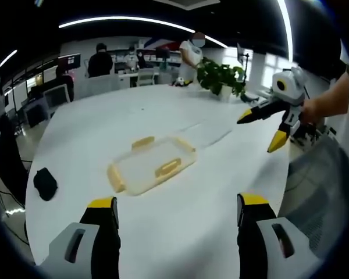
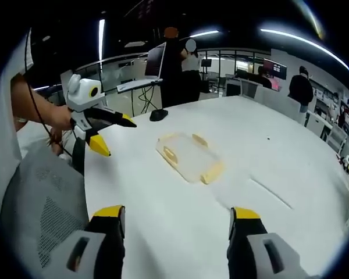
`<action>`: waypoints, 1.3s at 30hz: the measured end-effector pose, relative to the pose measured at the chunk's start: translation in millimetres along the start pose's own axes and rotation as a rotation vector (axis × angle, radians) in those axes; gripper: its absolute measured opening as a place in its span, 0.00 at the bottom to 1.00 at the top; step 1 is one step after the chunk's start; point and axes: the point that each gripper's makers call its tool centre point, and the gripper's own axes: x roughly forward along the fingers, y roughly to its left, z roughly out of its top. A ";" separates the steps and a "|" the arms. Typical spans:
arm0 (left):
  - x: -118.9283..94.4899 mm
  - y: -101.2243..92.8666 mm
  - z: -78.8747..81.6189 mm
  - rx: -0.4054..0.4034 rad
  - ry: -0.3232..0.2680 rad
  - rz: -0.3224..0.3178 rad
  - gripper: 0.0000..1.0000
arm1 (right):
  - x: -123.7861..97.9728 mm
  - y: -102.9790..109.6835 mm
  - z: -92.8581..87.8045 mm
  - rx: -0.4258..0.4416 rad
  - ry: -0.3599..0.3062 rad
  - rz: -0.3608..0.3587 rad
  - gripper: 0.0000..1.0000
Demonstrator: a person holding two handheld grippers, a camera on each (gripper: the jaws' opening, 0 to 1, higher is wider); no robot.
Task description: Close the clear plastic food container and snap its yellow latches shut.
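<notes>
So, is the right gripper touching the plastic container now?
Apart. In the left gripper view, the right gripper hangs open, with bare white table between it and the container.

1. Long ceiling light strips give bright, even light from above in both views.
2. The white table reflects it strongly, nearly washed out, with only faint, soft shadows.
3. Fisheye distortion bends the strips and the table edge into arcs.
4. The background is soft and slightly blurred; the ceiling is dim.
</notes>
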 end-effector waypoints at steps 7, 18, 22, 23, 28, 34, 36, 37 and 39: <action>3.4 11.6 0.0 0.012 0.013 0.006 0.82 | 7.5 -5.8 5.4 -0.012 0.000 0.006 0.70; 13.5 26.9 8.2 0.011 0.006 0.008 0.81 | 18.9 -11.5 9.4 -0.029 0.011 0.020 0.69; 17.1 30.6 6.8 0.028 0.023 0.001 0.81 | 21.9 -15.2 9.6 -0.031 0.016 0.026 0.68; 17.8 31.8 6.4 0.033 0.028 0.001 0.81 | 22.6 -15.9 9.7 -0.033 0.017 0.028 0.68; 21.4 38.6 6.5 0.034 0.033 0.000 0.81 | 27.4 -20.5 11.5 -0.040 0.023 0.036 0.67; 26.0 42.9 5.6 0.044 0.047 -0.011 0.80 | 34.0 -23.5 14.7 -0.053 0.031 0.049 0.67; 27.6 43.9 5.9 0.049 0.051 -0.018 0.80 | 36.1 -24.0 16.9 -0.058 0.030 0.055 0.66; 28.4 44.4 6.3 0.056 0.053 -0.021 0.80 | 37.2 -24.2 17.7 -0.061 0.031 0.058 0.66; 29.3 45.1 6.6 0.061 0.057 -0.025 0.80 | 40.2 -25.4 17.9 -0.077 0.039 0.064 0.66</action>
